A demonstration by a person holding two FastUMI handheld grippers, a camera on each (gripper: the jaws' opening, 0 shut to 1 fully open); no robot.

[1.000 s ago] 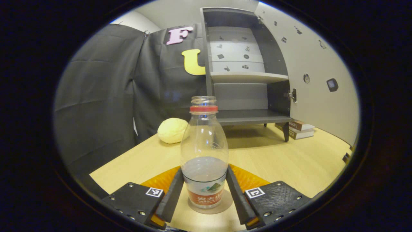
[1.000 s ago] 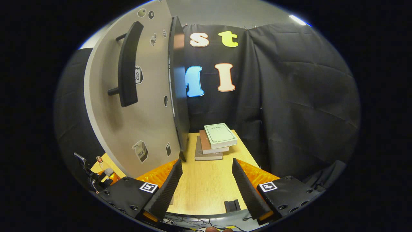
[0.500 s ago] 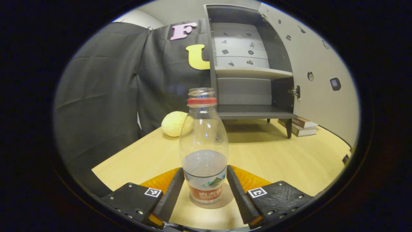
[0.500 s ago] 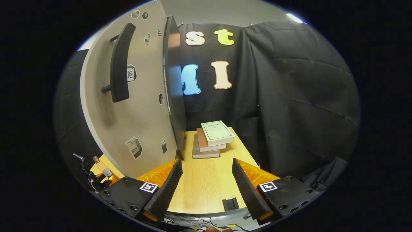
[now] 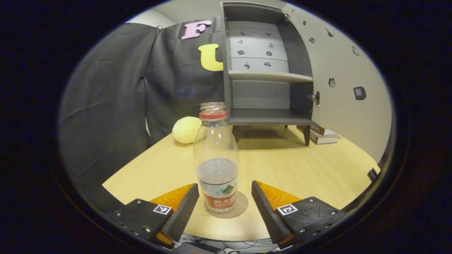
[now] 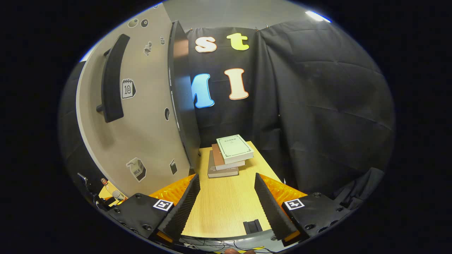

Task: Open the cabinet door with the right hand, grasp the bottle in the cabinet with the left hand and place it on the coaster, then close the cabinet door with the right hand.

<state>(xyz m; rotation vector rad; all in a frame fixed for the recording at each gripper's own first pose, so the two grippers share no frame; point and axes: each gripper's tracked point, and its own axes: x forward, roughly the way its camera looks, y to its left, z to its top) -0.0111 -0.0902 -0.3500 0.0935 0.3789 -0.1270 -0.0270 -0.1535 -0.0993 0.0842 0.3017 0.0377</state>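
A clear bottle (image 5: 216,158) with a red neck ring and some water stands upright on a round coaster (image 5: 242,209) on the wooden table. My left gripper (image 5: 224,186) is open, its fingers on either side of the bottle's base and apart from it. Behind, the grey cabinet (image 5: 265,116) stands with its door (image 5: 348,91) swung wide. In the right gripper view the door's outer face (image 6: 141,134) with its dark handle (image 6: 112,79) is at the left. My right gripper (image 6: 226,178) is open and holds nothing, to the right of the door's edge. The bottle (image 6: 113,190) shows small at lower left.
A yellow lump (image 5: 187,129) lies on the table left of the cabinet. A stack of books (image 6: 229,155) sits past the door's edge, also seen beside the cabinet leg (image 5: 322,135). Black cloth walls close in the table on both sides.
My left gripper has opened, let go of the bottle and drawn back a little; the bottle stays on the coaster. The right gripper has shifted slightly, so the door sits further left.
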